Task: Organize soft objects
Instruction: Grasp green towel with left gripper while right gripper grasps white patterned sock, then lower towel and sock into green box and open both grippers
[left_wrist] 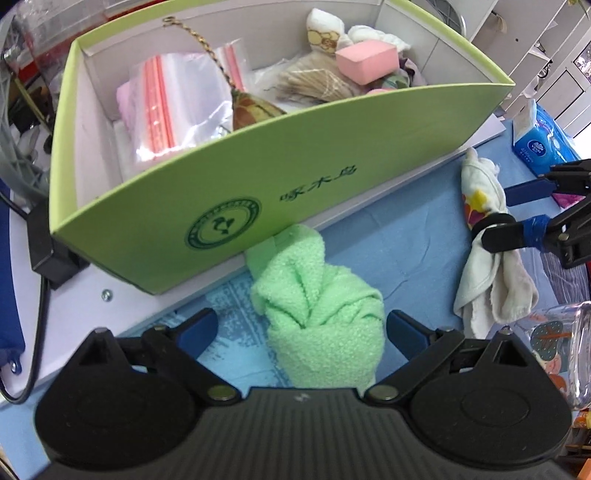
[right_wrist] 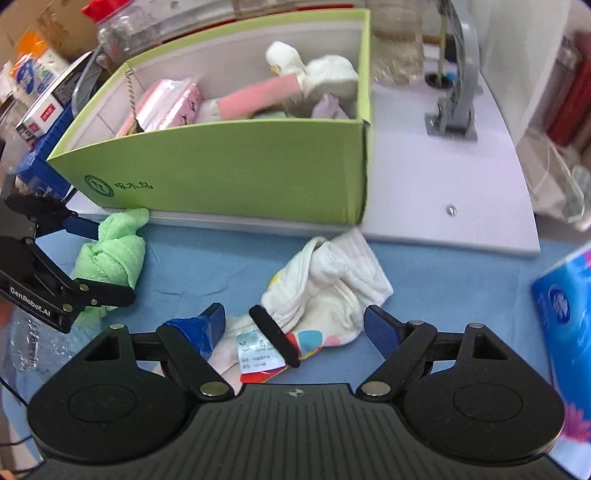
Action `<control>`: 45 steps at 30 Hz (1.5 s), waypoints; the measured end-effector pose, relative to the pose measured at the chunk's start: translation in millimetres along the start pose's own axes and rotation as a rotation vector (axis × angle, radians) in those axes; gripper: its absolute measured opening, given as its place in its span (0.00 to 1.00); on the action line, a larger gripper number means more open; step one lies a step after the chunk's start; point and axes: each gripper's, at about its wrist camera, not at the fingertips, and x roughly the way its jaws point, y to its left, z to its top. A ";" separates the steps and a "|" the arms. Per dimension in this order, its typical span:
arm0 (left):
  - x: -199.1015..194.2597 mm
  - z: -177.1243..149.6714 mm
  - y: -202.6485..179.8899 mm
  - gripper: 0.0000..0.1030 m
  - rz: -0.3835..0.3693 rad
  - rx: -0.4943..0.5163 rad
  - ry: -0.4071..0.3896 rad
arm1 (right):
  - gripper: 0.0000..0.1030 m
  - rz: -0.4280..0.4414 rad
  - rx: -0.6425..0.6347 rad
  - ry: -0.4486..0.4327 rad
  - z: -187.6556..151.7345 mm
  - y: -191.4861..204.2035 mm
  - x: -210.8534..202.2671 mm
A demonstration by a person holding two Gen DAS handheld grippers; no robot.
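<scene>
A green cardboard box (left_wrist: 295, 166) (right_wrist: 236, 166) holds soft items: a pink sponge (left_wrist: 365, 61), white cloths (left_wrist: 328, 33) and zip bags (left_wrist: 173, 107). A knotted green towel (left_wrist: 317, 306) (right_wrist: 110, 254) lies on the blue cloth against the box front. My left gripper (left_wrist: 301, 326) is open with its jaws on either side of the towel. A white cloth with coloured print and a black band (right_wrist: 321, 291) (left_wrist: 487, 258) lies on the blue cloth. My right gripper (right_wrist: 293, 321) is open around it.
The blue cloth (right_wrist: 221, 269) covers the table. A blue tissue pack (left_wrist: 539, 140) (right_wrist: 565, 306) lies at the right. A white board (right_wrist: 443, 192) carries the box and a grey bracket (right_wrist: 454, 110). A black cable (left_wrist: 37, 332) runs at the left. Clutter stands behind the box.
</scene>
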 end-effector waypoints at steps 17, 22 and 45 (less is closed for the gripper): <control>-5.3 -9.3 12.9 0.96 -0.061 0.012 -0.044 | 0.68 -0.074 0.093 0.102 23.7 22.9 18.9; -2.9 -8.4 2.4 0.96 -0.112 0.037 -0.038 | 0.71 -0.157 0.037 0.089 18.5 25.4 27.2; -66.0 -34.9 5.5 0.41 -0.149 -0.028 -0.174 | 0.23 0.025 0.011 -0.165 -28.5 8.4 -21.5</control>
